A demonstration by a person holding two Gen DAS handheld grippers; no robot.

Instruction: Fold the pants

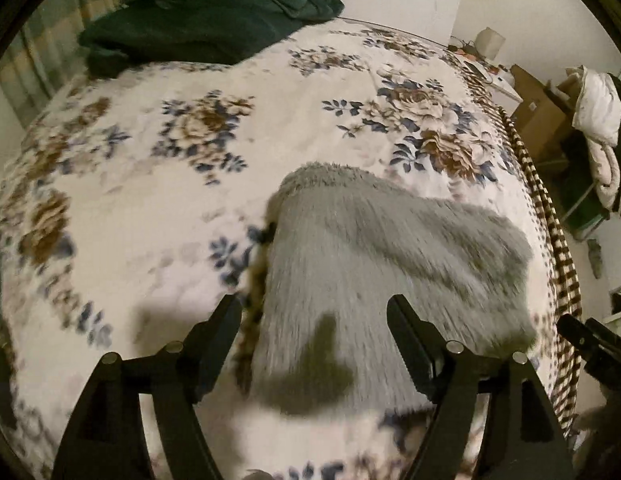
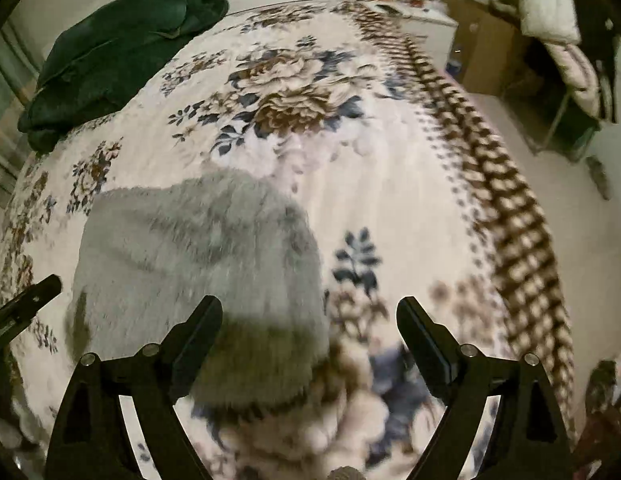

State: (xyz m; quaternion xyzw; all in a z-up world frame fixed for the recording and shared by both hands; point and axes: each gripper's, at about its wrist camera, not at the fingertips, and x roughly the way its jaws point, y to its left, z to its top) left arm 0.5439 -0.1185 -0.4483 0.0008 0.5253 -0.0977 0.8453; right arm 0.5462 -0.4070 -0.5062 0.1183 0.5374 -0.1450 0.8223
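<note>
The grey fluffy pants (image 1: 374, 264) lie folded in a compact bundle on the floral bedspread (image 1: 150, 184); a leopard-print lining shows along their left edge. My left gripper (image 1: 314, 308) is open and empty, hovering just above the near end of the pants. My right gripper (image 2: 310, 312) is open and empty, above the pants' (image 2: 198, 256) right near corner. The right gripper's tip also shows at the right edge of the left wrist view (image 1: 578, 332). The left gripper's tip shows at the left edge of the right wrist view (image 2: 26, 304).
A dark green blanket (image 1: 206, 12) is heaped at the bed's far left. The bedspread's brown checked border (image 2: 506, 200) marks the bed's right edge. Beyond it stand cardboard boxes (image 1: 538, 108), a chair with white bedding (image 1: 598, 128) and a cluttered nightstand (image 2: 414, 12).
</note>
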